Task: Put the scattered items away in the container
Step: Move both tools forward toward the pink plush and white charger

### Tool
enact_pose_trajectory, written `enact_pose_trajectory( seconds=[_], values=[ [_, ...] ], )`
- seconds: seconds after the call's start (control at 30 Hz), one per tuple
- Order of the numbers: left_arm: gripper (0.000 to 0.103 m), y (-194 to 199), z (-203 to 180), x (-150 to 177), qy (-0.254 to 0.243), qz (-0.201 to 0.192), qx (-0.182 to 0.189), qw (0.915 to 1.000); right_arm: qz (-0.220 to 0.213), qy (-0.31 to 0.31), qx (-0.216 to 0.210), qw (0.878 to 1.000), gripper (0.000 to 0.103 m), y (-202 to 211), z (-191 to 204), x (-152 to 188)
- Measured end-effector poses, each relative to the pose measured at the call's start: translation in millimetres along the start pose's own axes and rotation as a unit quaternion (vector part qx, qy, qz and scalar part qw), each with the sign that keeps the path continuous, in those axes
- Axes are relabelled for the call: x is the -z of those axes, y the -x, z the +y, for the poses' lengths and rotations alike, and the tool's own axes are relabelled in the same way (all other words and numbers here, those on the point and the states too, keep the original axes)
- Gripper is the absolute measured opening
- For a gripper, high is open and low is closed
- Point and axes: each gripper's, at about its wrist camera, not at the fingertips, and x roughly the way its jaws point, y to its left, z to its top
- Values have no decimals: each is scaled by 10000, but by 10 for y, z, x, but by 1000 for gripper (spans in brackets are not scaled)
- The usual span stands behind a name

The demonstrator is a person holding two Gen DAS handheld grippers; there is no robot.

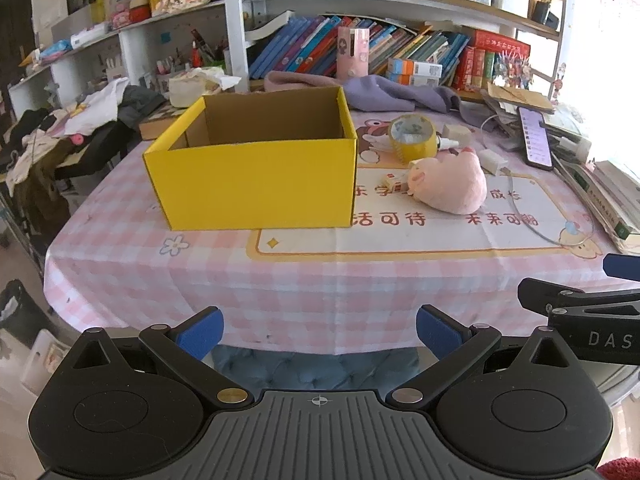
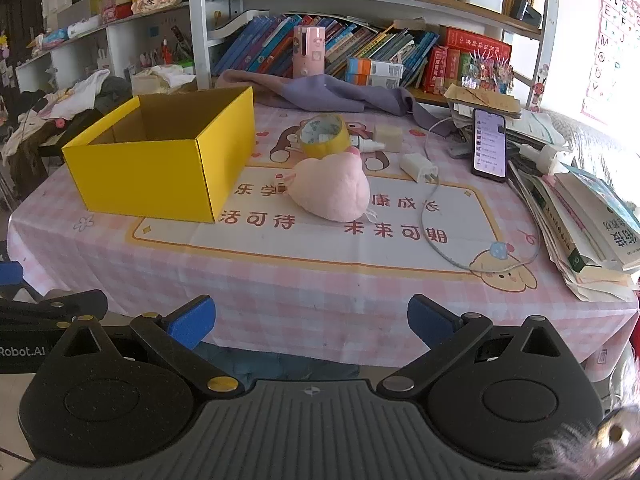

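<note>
I have both grippers held back at the near edge of the surface (image 2: 320,288), neither touching anything. The left gripper (image 1: 320,330) has its blue-padded fingers (image 1: 202,330) spread wide, with nothing between them; only pink checked cloth and the surface edge show in the gap. The right gripper (image 2: 312,322) is the same: fingers (image 2: 434,320) far apart, gripping nothing.

Ahead of the left fingers and slightly to their left sits the yellow box (image 1: 256,180), open at the top; what I can see of its inside shows only bare brown cardboard. From the right wrist view the yellow box lies ahead and well to the left of the fingers.

The scattered items lie to the right of the box, well apart from both pairs of fingers. The pink plush toy (image 2: 332,190) lies straight ahead of the right fingers, near the box's right side. A small pale eraser-like piece (image 2: 280,180) sits between the toy and the box. Beyond the toy stands a roll of yellow tape (image 2: 322,136) on its edge, with a small white bottle (image 2: 368,145) just beside it and a beige block (image 2: 387,136) to the right of that. A white charger (image 2: 418,167) with its cable (image 2: 436,236) lies ahead and right of the right fingers, near a phone (image 2: 489,143) propped against stacked books.
</note>
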Motion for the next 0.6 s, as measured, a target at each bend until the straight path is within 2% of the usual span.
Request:
enact_pose_trajectory(
  seconds=[0.27,0.6],
  values=[
    [103,-143,-102,-85,70,112,149,9998,79,47,99,9999,103,-69,-59,0],
    [103,-406,-360,-230,-251,278,214,9991,228,-206,172,9994,103,-325,-351,-56]
  ],
)
